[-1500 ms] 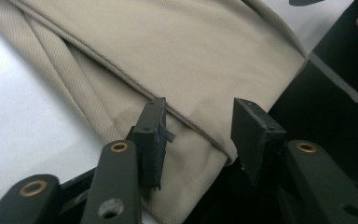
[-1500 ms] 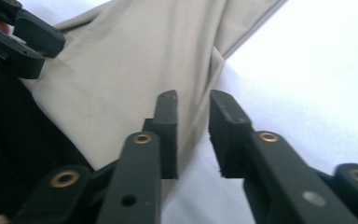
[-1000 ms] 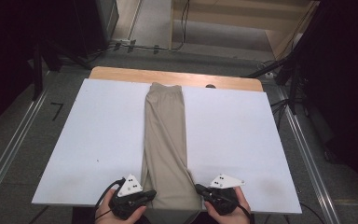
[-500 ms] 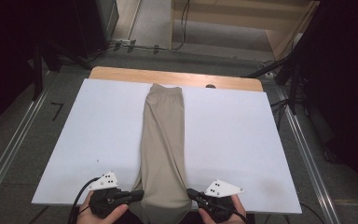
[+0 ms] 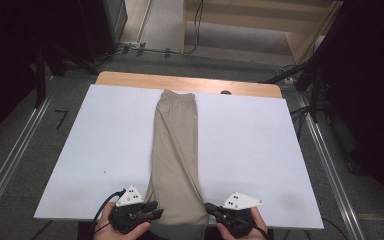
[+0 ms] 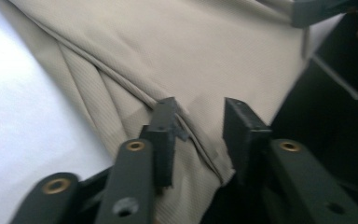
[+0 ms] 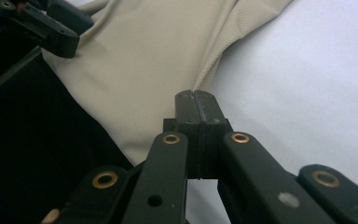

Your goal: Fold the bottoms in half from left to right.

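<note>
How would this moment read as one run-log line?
trousers: folded lengthwise on board | left gripper: just opened, cloth between | right gripper: shut at hem

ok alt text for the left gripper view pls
Two black jaws of the left tool stand apart over the folded edge of beige trousers, one jaw on each side of a raised fold. The white table lies at left, with the other tool at the top right corner.

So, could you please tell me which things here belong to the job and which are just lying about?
In the job:
- beige trousers, folded lengthwise
- left gripper, jaws just opened, apart over the cloth
- right gripper, shut at the trousers' edge
- white board

Lying about:
- floor cables
- wooden tabletop
</note>
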The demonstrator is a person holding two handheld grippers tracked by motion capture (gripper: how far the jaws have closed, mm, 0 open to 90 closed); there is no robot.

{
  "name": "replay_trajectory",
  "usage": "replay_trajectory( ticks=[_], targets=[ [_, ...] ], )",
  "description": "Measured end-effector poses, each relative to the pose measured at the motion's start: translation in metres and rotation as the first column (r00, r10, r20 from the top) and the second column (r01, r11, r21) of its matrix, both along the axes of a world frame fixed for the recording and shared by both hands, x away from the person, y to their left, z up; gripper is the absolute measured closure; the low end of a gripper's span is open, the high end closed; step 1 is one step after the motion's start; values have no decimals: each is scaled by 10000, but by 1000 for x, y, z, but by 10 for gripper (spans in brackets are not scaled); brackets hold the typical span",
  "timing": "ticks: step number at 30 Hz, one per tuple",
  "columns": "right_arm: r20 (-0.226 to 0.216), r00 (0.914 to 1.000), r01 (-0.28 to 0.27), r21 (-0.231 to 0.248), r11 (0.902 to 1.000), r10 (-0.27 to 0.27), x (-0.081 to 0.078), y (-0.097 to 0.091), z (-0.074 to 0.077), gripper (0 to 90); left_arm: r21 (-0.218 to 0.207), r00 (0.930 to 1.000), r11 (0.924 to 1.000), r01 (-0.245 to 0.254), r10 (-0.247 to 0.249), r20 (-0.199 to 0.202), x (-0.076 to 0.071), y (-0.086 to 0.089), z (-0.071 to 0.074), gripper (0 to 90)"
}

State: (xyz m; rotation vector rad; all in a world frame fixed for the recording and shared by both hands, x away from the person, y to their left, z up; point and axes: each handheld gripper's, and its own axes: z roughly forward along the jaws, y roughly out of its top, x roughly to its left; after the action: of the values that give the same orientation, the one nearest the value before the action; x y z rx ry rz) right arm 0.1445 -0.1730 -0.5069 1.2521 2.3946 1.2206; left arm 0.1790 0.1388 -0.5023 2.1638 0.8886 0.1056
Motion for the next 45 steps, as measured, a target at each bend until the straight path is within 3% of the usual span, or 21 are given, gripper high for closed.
replay_trajectory(
  ticks=[1,2,5,8,10,12,14,17,22,30,32,35,38,40,42,43,45],
  targets=[
    [15,10000,17,-26,10000,-17,0,0,0,879,157,9994,9998,-156,151,311,-1,-1,2,620],
    [15,10000,17,-26,10000,-17,0,0,0,879,199,9991,9996,-197,189,368,-1,-1,3,620],
    [8,10000,17,-26,10000,-17,-1,1,0,879,356,9998,9992,-202,198,96,2,-5,-1,619],
    [53,10000,9,-51,10000,-9,-1,1,0,879,669,9985,9968,-445,422,362,1,-8,0,673],
    [90,10000,-22,-68,10000,22,-1,1,0,879,641,9967,9960,-620,584,564,1,-8,1,743],
    [103,9999,-33,-61,10000,34,-1,2,1,879,312,9977,9985,-444,427,530,1,-6,4,849],
    [129,9999,-28,-22,10000,28,-2,1,2,879,5,9983,9994,-345,344,465,1,-3,7,896],
    [136,9999,-67,55,10000,66,-3,0,4,879,-666,9998,9976,-185,193,99,4,2,8,900],
    [179,9997,-171,66,9998,170,-4,1,7,881,-1670,9980,9859,-46,-59,-625,10,11,10,900],
    [354,9988,-338,269,9991,328,-9,-2,19,882,-2146,9962,9764,223,-398,-774,7,26,26,900],
    [377,9983,-455,330,9984,443,-11,0,21,882,-2577,9937,9660,214,-489,-1007,6,34,30,900],
    [400,9971,-672,433,9968,655,-14,6,24,882,-2739,9933,9615,204,-508,-1042,5,46,36,900],
    [308,9955,-917,600,9940,899,-13,14,24,882,-2501,9941,9681,132,-396,-1005,6,52,37,900],
    [288,9955,-916,517,9944,902,-13,15,24,882,-2029,9895,9787,326,-602,-1316,7,46,30,900],
    [180,9960,-883,542,9946,874,-11,15,21,882,-1707,9919,9852,132,-345,-1224,3,37,20,900],
    [146,9965,-833,510,9952,827,-10,14,20,882,-1486,9928,9889,-65,-113,-1189,2,30,15,868],
    [145,9971,-749,381,9965,744,-9,12,18,882,-679,9960,9969,-406,349,-826,-1,21,10,680]
  ],
)
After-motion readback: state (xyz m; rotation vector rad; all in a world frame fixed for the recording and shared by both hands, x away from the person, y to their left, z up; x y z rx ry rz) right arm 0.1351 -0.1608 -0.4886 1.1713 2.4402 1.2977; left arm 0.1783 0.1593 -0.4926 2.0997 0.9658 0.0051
